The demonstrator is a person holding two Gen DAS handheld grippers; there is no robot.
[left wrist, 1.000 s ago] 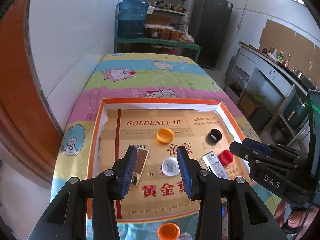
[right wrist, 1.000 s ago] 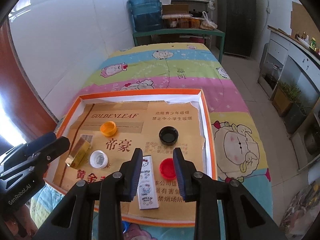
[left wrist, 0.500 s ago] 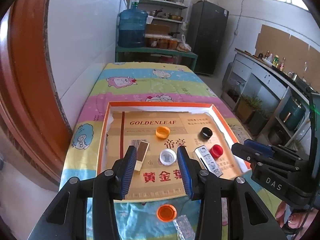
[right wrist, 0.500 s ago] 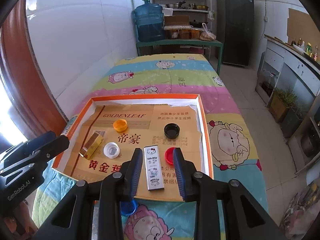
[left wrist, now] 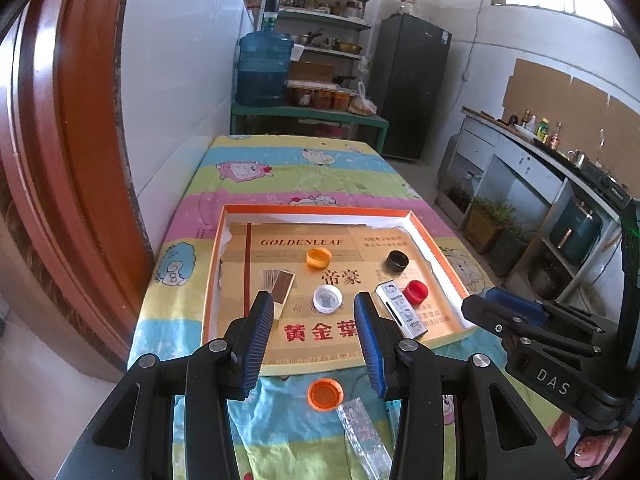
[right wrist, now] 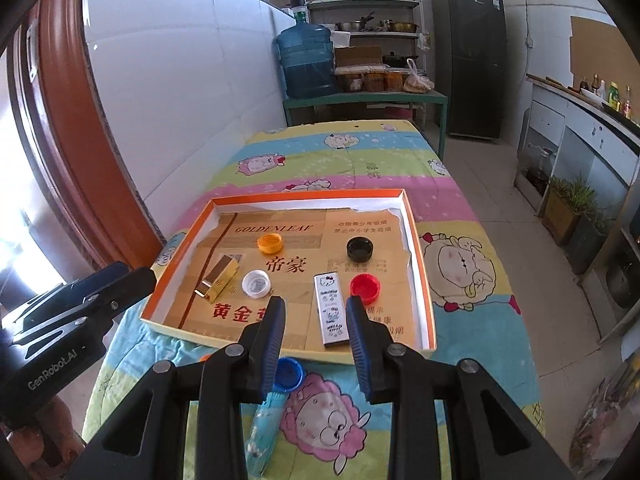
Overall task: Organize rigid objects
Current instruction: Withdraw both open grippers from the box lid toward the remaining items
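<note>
Bottle caps and small boxes are the rigid objects here, most already inside the shallow orange-rimmed tray (right wrist: 424, 280) on the cartoon-print worktop (right wrist: 460, 268).

In tray, six items: yellow cap (right wrist: 270, 243) far left, black cap (right wrist: 360, 249) far right, white cap (right wrist: 256, 282) near centre, red cap (right wrist: 365, 287) near right, gold box (right wrist: 218, 277) near left, white Hello Kitty case (right wrist: 331, 307) just left of the red cap. None touching each other, as far as visible.

Left out, on the cloth just near of the tray: orange cap (left wrist: 325, 394), clear glittery wrapped stick (left wrist: 362, 436), blue cap (right wrist: 289, 373), light blue tube (right wrist: 264, 426). So four to go, judging by position; roughly over half done.

Count: six caps total (four in, two out), two boxes in, two long items out.

Left gripper (left wrist: 316, 340) fingers part open, nothing between them, hovering above the tray's near edge. Right gripper (right wrist: 316, 340) fingers narrower but with a clear gap, also empty, blue cap partly behind its left finger. Both unloaded; next pick is likely one of the near items.
</note>
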